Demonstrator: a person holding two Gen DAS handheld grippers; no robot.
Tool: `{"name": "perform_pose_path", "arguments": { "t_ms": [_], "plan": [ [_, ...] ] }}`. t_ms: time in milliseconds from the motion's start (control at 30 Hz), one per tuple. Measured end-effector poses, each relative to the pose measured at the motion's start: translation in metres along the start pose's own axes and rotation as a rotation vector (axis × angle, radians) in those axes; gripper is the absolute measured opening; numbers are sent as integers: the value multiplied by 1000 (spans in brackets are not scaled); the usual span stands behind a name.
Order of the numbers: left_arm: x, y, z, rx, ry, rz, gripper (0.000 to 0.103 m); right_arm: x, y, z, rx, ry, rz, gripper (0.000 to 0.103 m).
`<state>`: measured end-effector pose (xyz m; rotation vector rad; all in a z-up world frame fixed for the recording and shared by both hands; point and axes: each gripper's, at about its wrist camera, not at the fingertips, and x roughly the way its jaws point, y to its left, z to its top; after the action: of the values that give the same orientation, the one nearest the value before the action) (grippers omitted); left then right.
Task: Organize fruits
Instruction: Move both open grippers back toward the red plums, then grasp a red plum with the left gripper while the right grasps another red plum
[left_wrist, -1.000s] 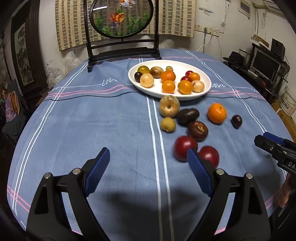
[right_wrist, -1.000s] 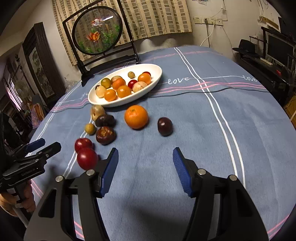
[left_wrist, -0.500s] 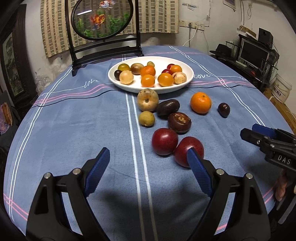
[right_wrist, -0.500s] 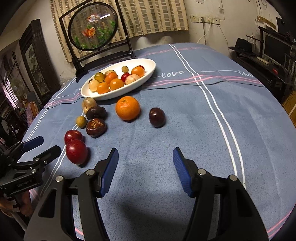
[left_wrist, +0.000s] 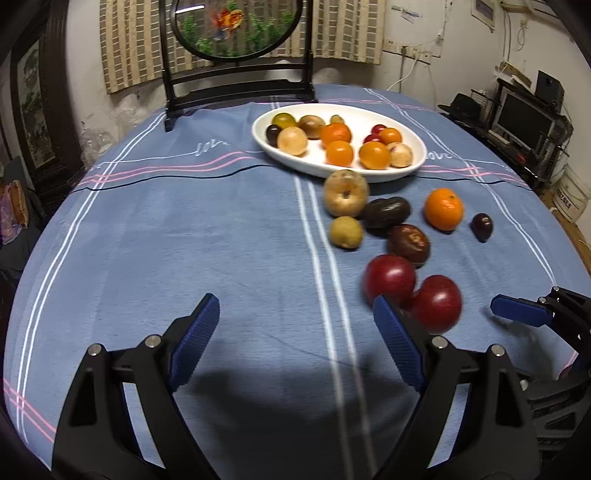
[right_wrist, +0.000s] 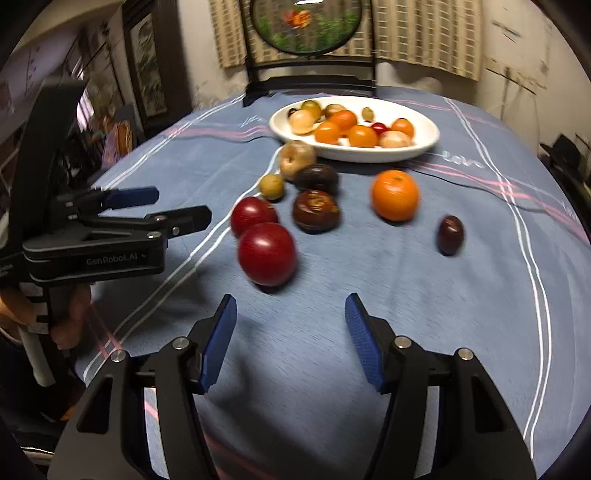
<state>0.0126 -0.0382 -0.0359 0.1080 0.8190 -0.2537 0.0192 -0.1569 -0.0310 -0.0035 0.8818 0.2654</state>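
Observation:
A white oval plate (left_wrist: 417, 147) (right_wrist: 428, 136) holds several fruits at the far side of the blue tablecloth. Loose fruits lie in front of it: two red apples (left_wrist: 437, 302) (right_wrist: 266, 254), a brown fruit (right_wrist: 316, 211), an orange (left_wrist: 443, 209) (right_wrist: 394, 195), a small dark plum (left_wrist: 482, 226) (right_wrist: 450, 235), a tan fruit (left_wrist: 346, 192) and a small yellow one (left_wrist: 345, 232). My left gripper (left_wrist: 295, 343) is open and empty, left of the apples; it also shows in the right wrist view (right_wrist: 173, 208). My right gripper (right_wrist: 290, 339) is open and empty, just short of the nearer apple.
A dark wooden stand with a round fish screen (left_wrist: 236, 29) stands behind the plate. Furniture and a monitor (left_wrist: 524, 118) line the right wall. The table's edge curves close on both sides.
The right gripper has swung left and forward, so the red apples now sit right ahead of it. The left gripper has shifted left a little. Both stay open.

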Motion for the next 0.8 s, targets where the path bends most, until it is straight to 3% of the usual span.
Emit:
{"name": "perform_pose_path", "arguments": {
  "t_ms": [133, 467, 567, 800],
  "plan": [
    [1, 10, -2, -19, 11, 2, 87, 15, 5, 12, -13, 34, -34, 62],
    [1, 19, -6, -45, 9, 0, 87, 39, 14, 30, -20, 86, -11, 61],
    [0, 21, -6, -50, 8, 4, 87, 43, 16, 33, -16, 83, -30, 43],
    [0, 20, -7, -51, 16, 3, 87, 38, 8, 27, 12, 66, -14, 42]
  ]
}}
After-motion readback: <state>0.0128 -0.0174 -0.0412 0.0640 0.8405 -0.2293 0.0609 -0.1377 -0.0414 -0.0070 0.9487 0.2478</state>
